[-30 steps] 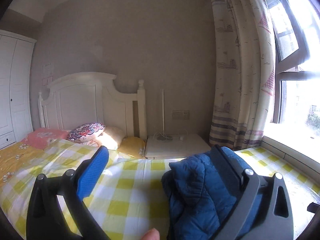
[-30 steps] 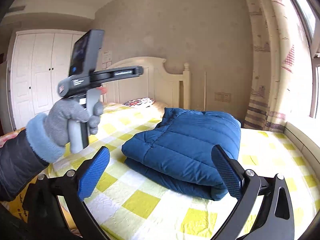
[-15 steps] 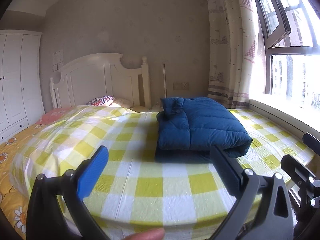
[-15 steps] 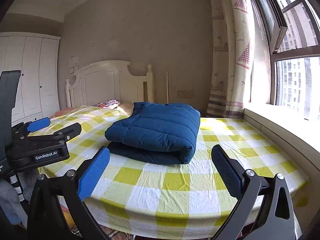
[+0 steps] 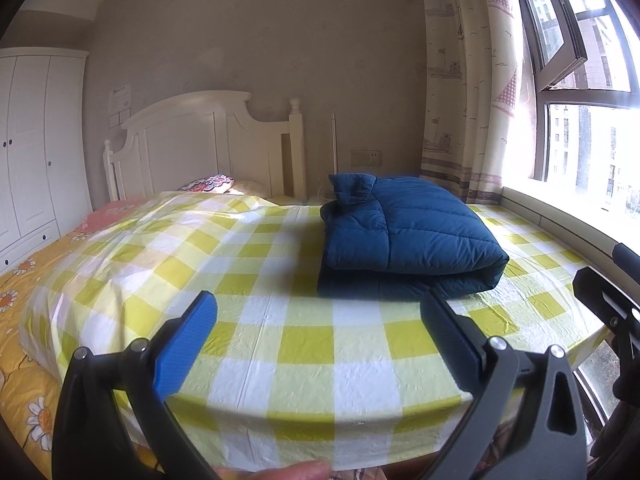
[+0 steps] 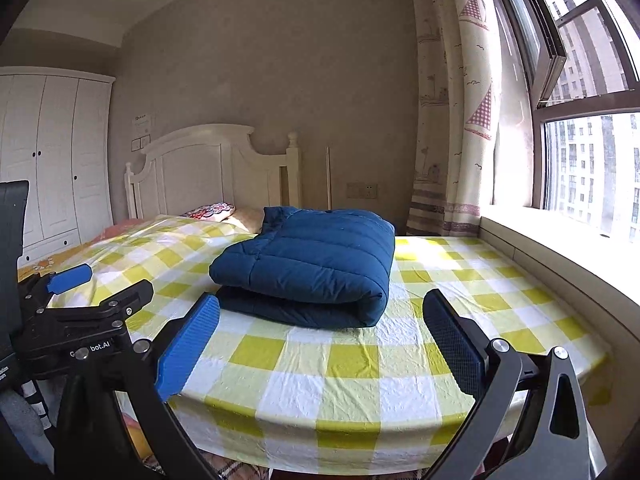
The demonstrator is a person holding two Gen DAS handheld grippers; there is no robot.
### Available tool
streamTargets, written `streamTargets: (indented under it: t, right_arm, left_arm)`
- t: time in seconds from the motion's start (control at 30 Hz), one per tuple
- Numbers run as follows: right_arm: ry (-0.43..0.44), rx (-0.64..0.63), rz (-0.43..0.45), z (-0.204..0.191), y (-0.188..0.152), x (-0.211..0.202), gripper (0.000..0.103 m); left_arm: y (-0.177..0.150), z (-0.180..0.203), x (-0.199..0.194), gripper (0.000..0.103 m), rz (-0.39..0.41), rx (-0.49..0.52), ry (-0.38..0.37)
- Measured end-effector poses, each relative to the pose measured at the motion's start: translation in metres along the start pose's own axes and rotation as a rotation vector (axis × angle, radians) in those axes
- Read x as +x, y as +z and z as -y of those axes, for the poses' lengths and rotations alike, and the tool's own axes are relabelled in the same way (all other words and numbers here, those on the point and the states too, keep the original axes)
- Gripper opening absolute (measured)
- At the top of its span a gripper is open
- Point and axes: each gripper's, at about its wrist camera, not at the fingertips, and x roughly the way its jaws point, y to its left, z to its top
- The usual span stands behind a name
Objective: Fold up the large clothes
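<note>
Left wrist view: left gripper (image 5: 318,332) jaws spread wide, holding nothing; the quilted blue puffer jacket (image 5: 404,234), folded into a thick pad, lies beyond the right jaw on the checked yellow sheet (image 5: 280,340). Right wrist view: right gripper (image 6: 320,334) likewise wide and empty, the jacket (image 6: 312,268) well ahead between its ribbed pads.

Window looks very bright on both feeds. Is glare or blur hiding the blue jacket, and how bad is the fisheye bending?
Left wrist view: window blown out along the sill, folded blue jacket still sharp and evenly lit, the checked sheet edge bows strongly. Right wrist view: same glare at the window, jacket clear with a soft shadow beneath, curtain and wardrobe lines curve.
</note>
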Motion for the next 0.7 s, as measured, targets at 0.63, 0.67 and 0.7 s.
streamTargets:
  t: [0.63,0.67,0.7]
  right_arm:
    - [0.005,0.011,-0.019,-0.0002,-0.0065,-0.0021,0.098]
    - [0.005,0.012,-0.020,-0.0002,-0.0067,-0.0020,0.098]
    - [0.006,0.013,-0.021,-0.0003,-0.0071,-0.0021,0.098]
  left_arm:
    - [-0.0032,0.0003,0.0014,0.101,-0.009,0.004,-0.002]
    - [-0.0029,0.0006,0.0012,0.101,-0.009,0.004,-0.002]
    - [-0.0029,0.0009,0.0011,0.101,-0.009,0.004,-0.001]
